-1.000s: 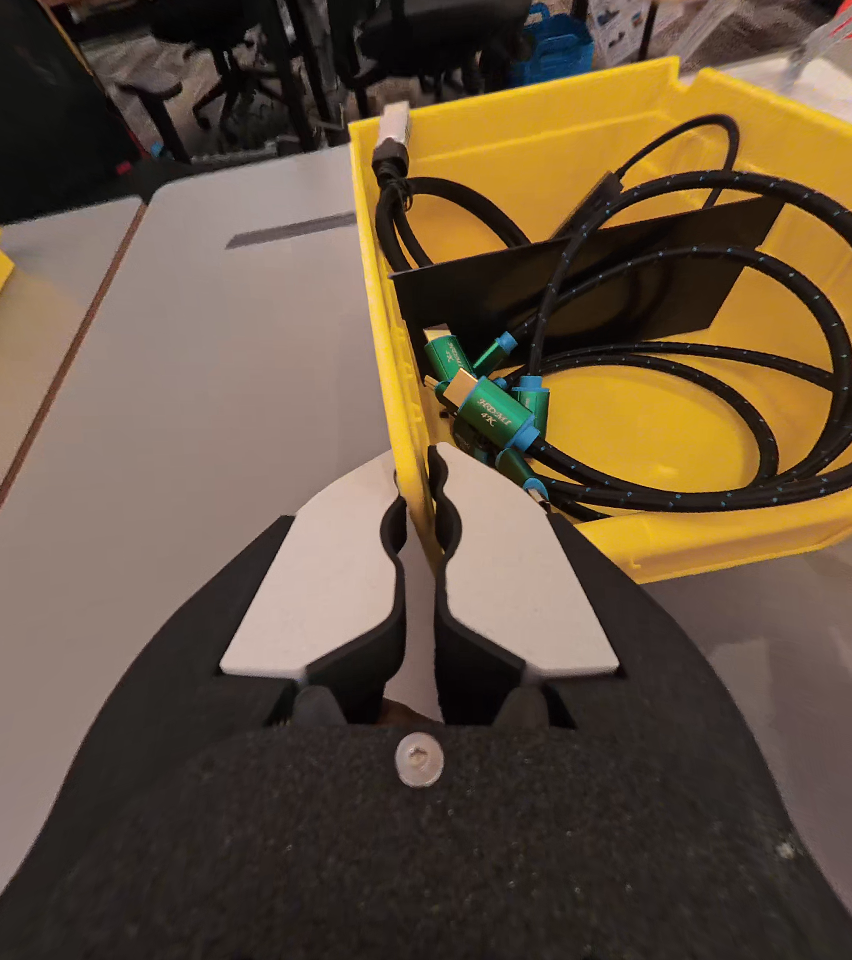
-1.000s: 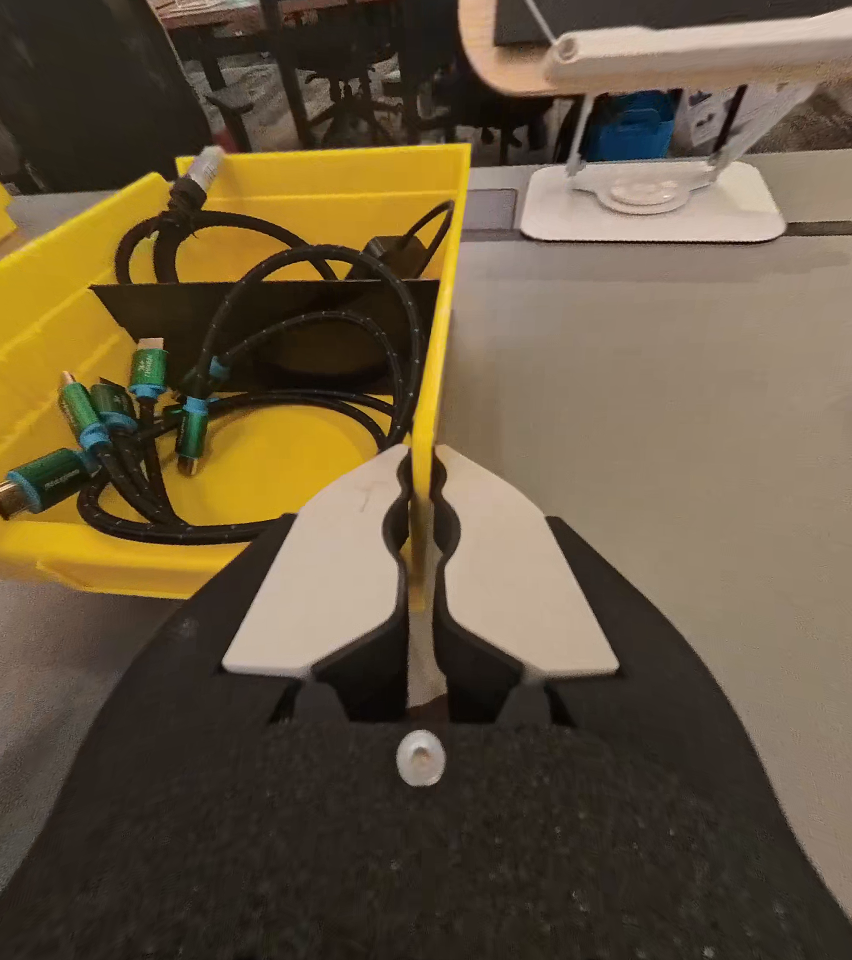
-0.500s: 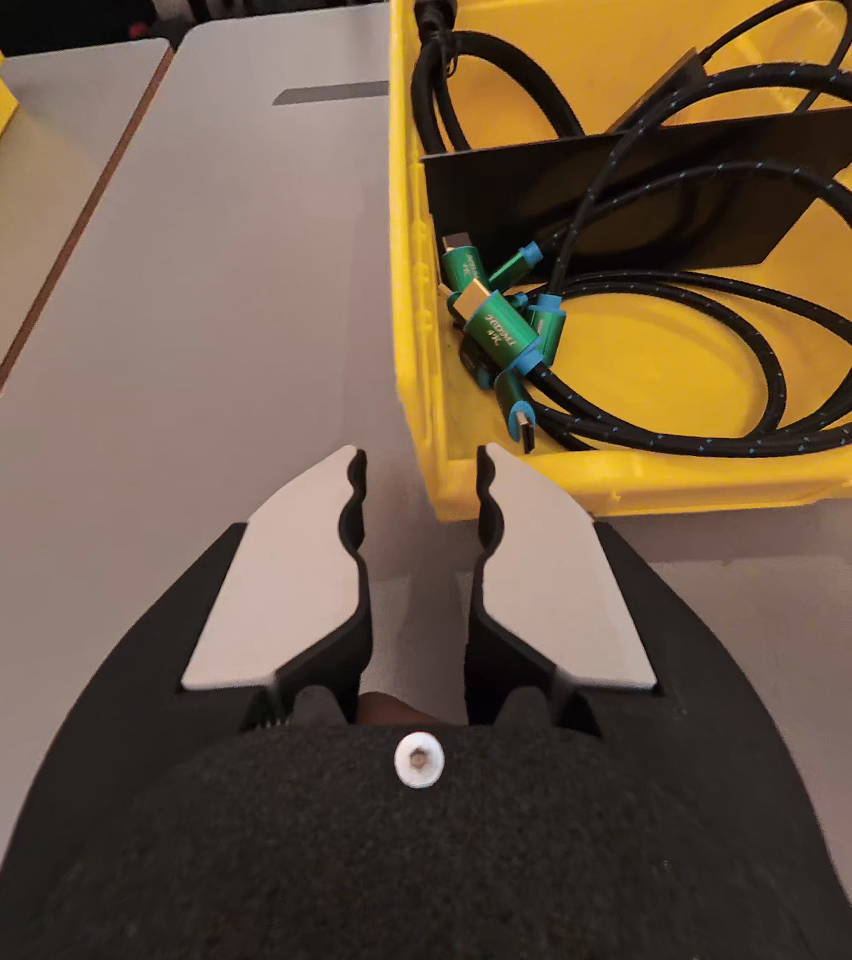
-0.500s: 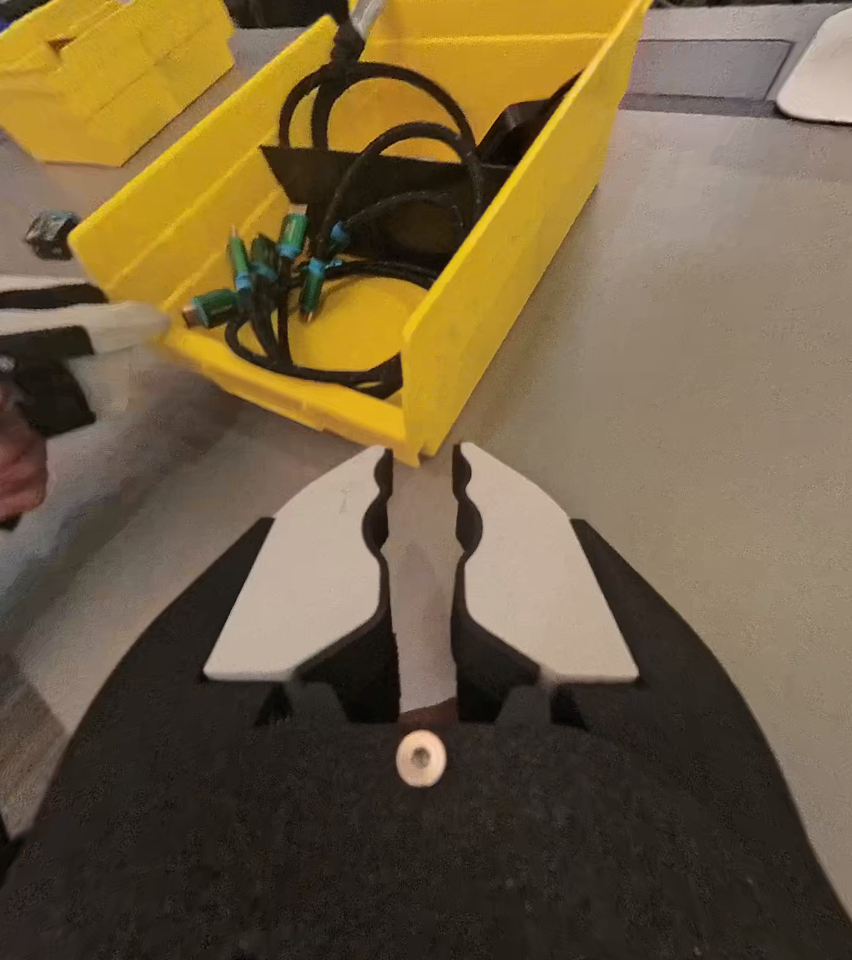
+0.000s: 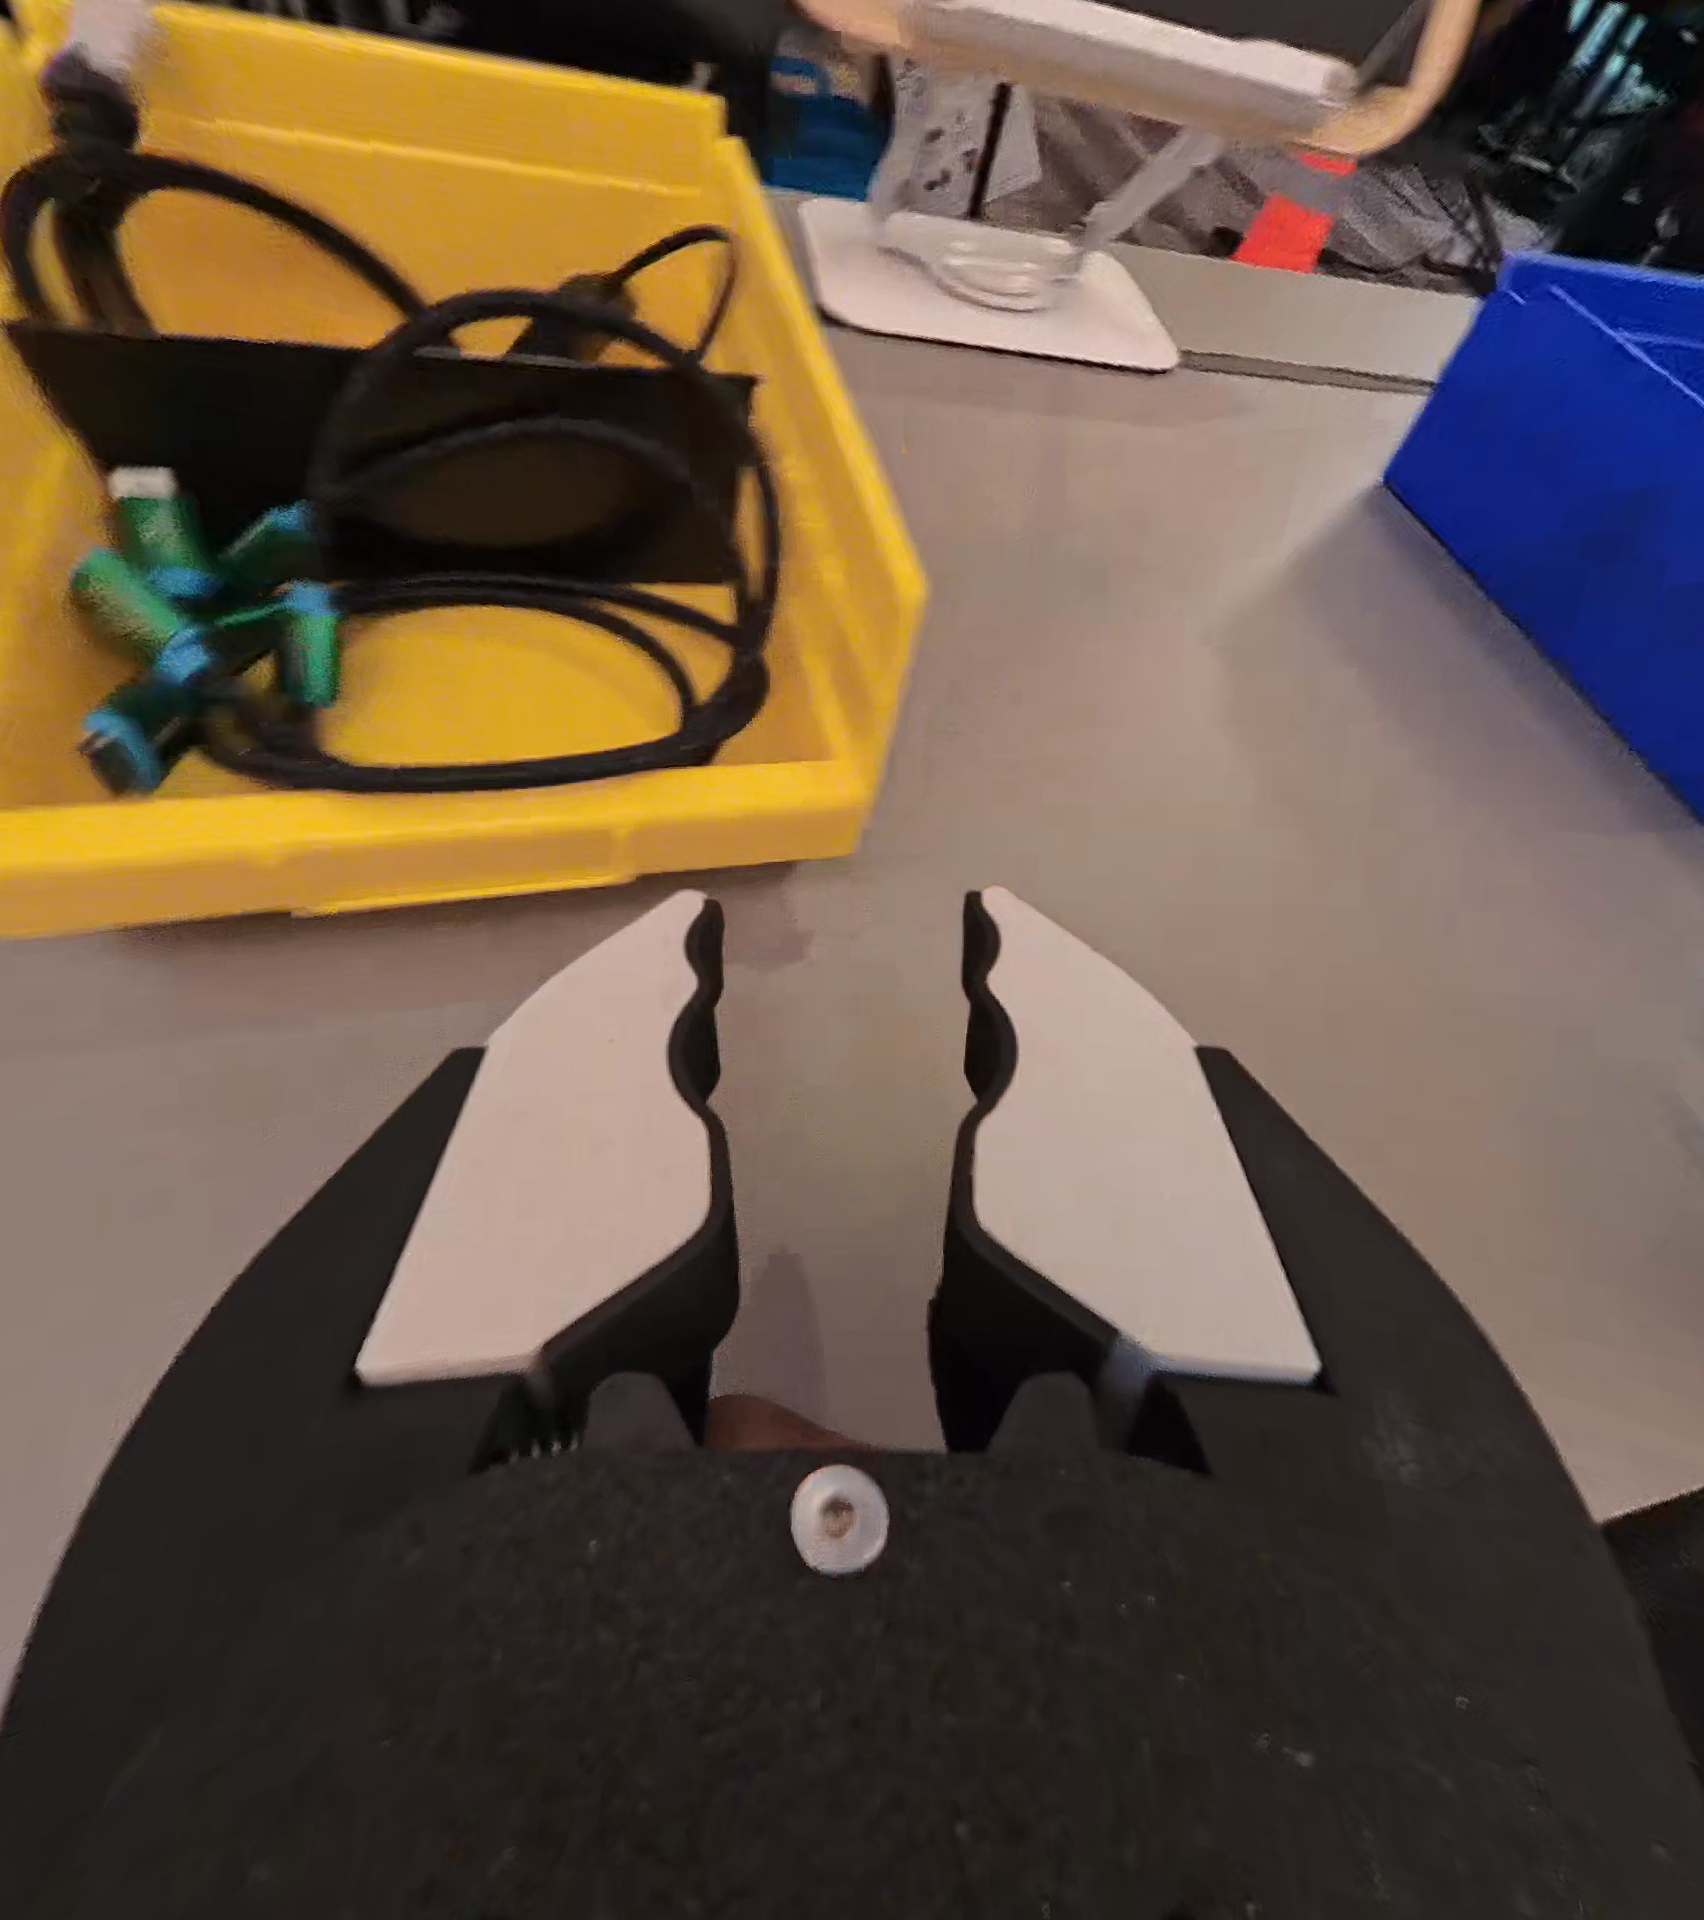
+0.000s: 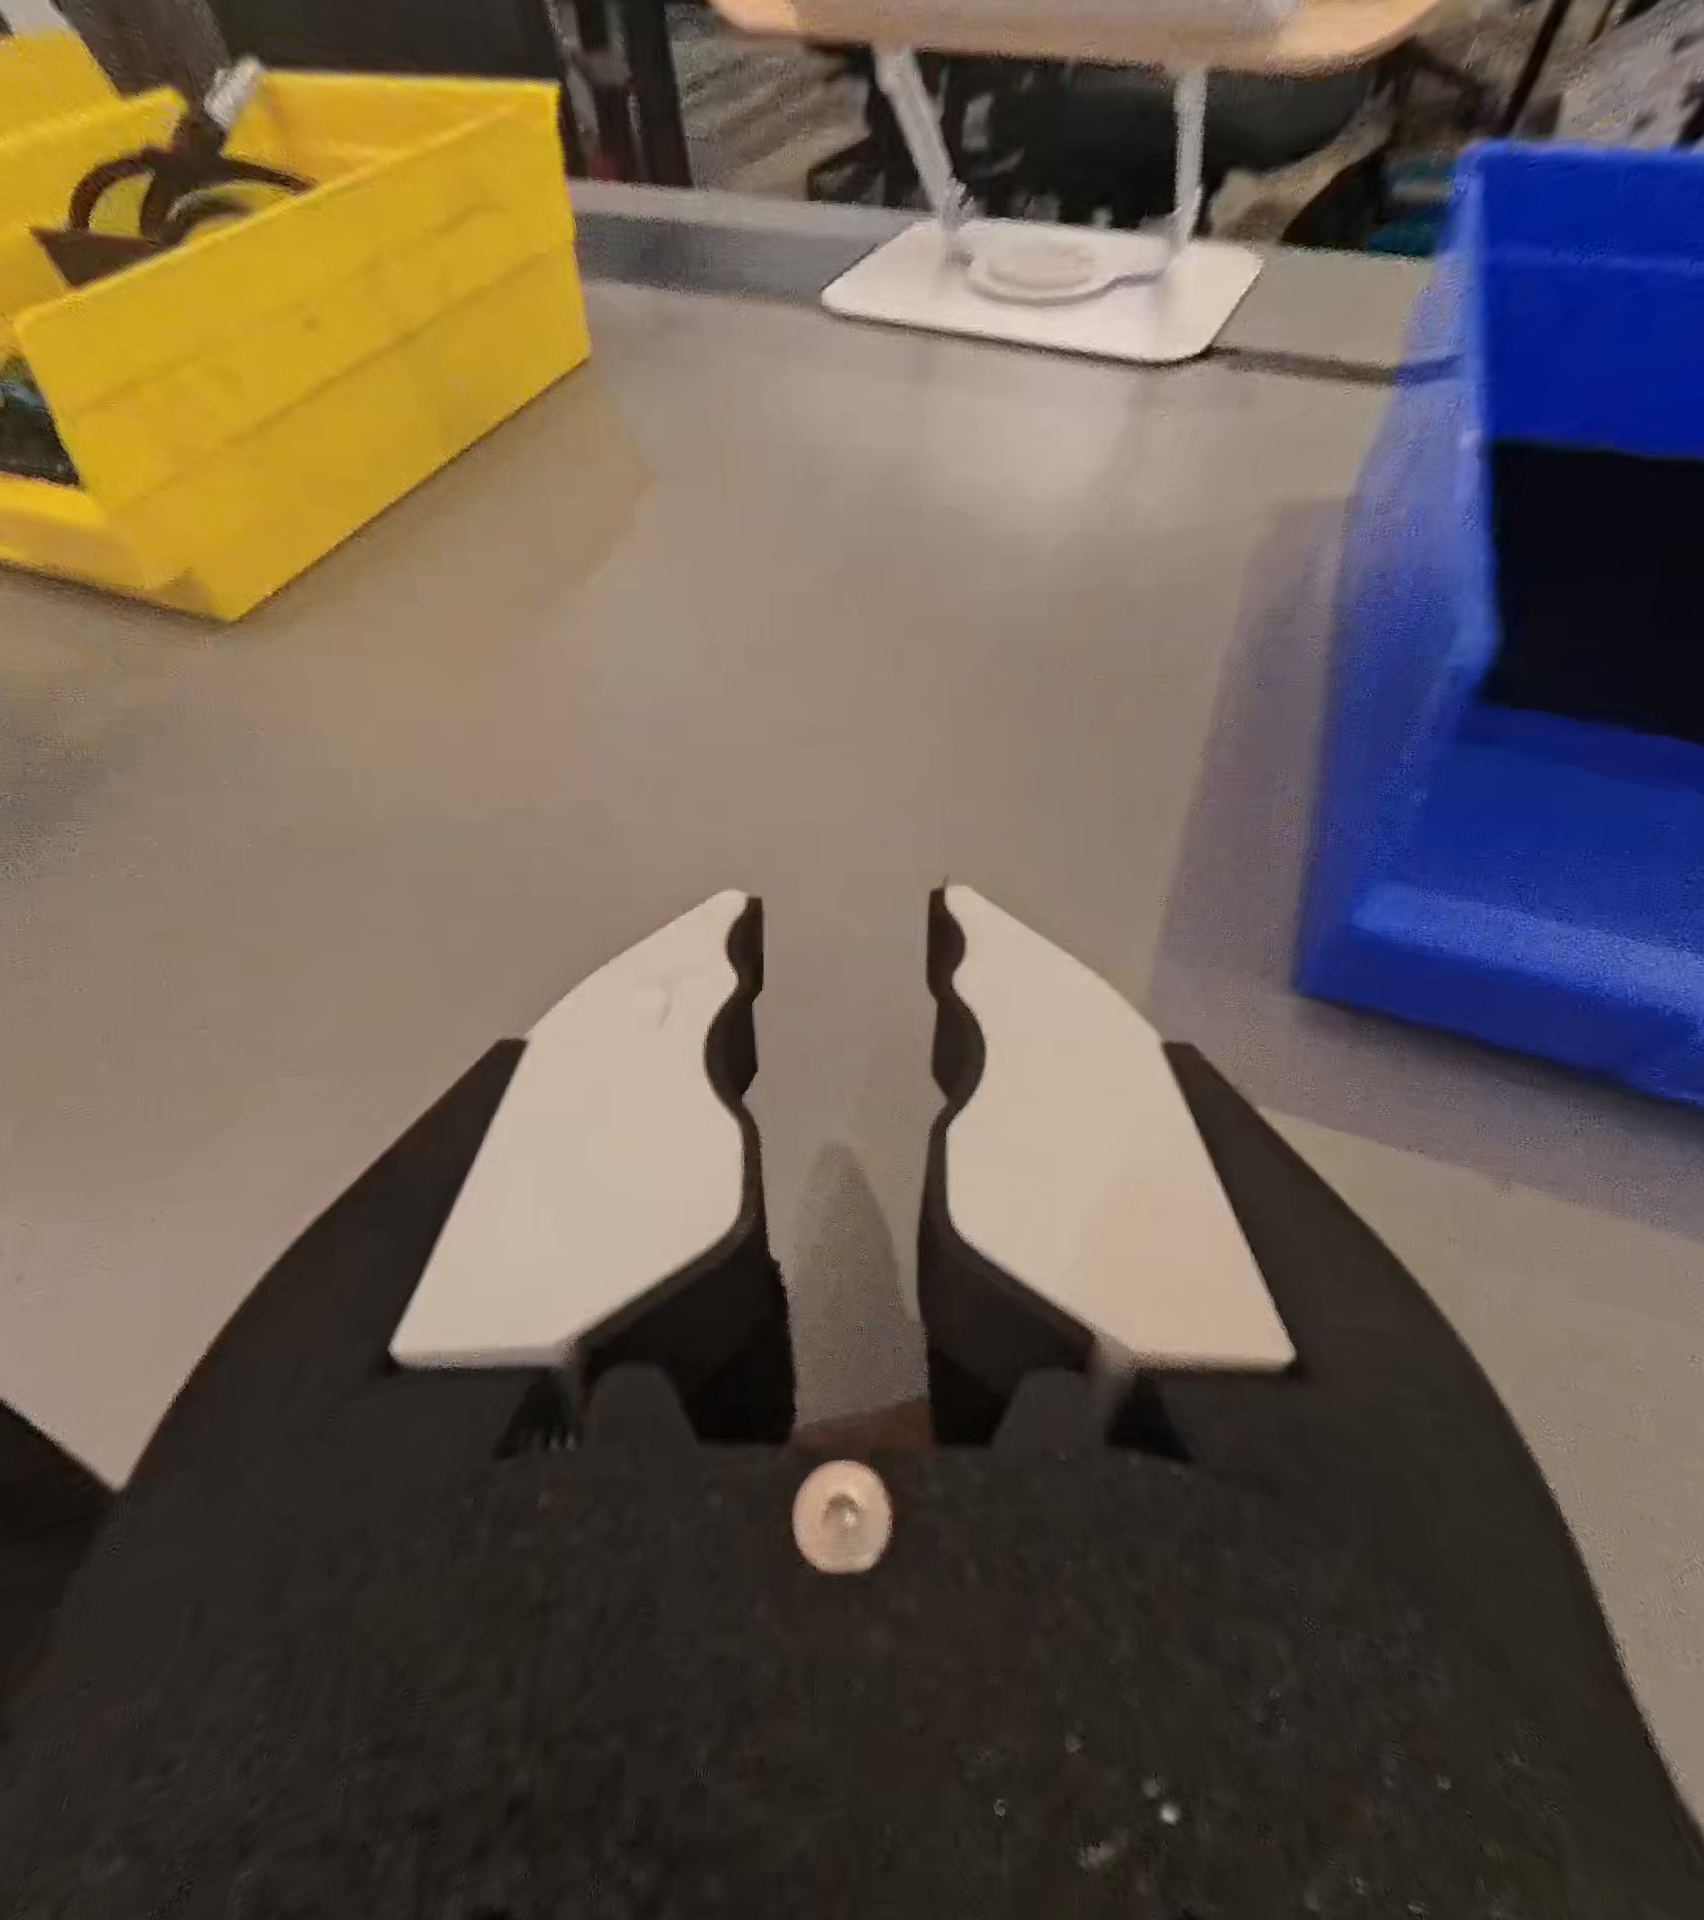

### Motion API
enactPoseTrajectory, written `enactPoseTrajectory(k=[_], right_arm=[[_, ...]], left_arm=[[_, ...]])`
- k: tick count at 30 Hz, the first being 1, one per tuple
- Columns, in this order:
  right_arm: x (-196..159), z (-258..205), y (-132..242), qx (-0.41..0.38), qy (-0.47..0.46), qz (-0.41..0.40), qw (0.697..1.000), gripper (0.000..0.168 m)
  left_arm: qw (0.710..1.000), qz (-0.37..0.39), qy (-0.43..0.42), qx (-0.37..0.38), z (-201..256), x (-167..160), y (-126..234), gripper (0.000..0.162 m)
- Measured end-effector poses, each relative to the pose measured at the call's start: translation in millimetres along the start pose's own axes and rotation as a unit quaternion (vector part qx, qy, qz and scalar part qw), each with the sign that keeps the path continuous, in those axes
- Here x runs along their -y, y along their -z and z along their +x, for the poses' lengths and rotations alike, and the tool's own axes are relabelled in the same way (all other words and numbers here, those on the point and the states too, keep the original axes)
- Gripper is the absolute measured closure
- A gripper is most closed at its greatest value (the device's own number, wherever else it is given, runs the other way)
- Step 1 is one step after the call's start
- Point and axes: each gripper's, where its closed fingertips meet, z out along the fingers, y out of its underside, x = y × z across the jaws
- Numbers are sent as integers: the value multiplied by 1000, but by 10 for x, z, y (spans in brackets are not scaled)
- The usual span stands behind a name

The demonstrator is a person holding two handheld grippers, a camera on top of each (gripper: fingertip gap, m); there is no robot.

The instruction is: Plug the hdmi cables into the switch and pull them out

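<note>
A yellow bin [image 5: 391,847] holds several coiled black HDMI cables [image 5: 536,764] with green and blue plugs [image 5: 167,629], and a black divider [image 5: 204,410]. My left gripper [image 5: 840,914] is open and empty above the grey table, just in front of the bin's right front corner. My right gripper [image 6: 843,909] is open and empty over bare table, with the same yellow bin [image 6: 308,384] far to its upper left. I see no switch in either view.
A blue bin [image 5: 1617,540] stands at the right, also in the right wrist view [image 6: 1596,727], open side toward me. A white stand base [image 5: 993,291] sits at the table's back [image 6: 1045,286]. The table's near edge shows at bottom left [image 6: 6,1392].
Both grippers let go of the yellow bin's side walls, opened and pulled back. Both views swung right, bringing the blue bin into sight.
</note>
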Motion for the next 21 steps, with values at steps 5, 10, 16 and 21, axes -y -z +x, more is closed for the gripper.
enactPoseTrajectory(k=[5,10,16,21], right_arm=[[137,711,288,-106,-5,32,994,137],[105,1095,511,-160,4,69,985,135],[109,1354,459,-188,-28,69,979,118],[193,1342,611,-202,-6,118,972,124]], left_arm=[[995,-18,-91,-24,508,-160,-100,113],[993,-10,-118,-21,494,-237,-4,109],[997,25,-76,7,103,-98,81,109],[997,25,-66,-9,9,-112,95,104]])
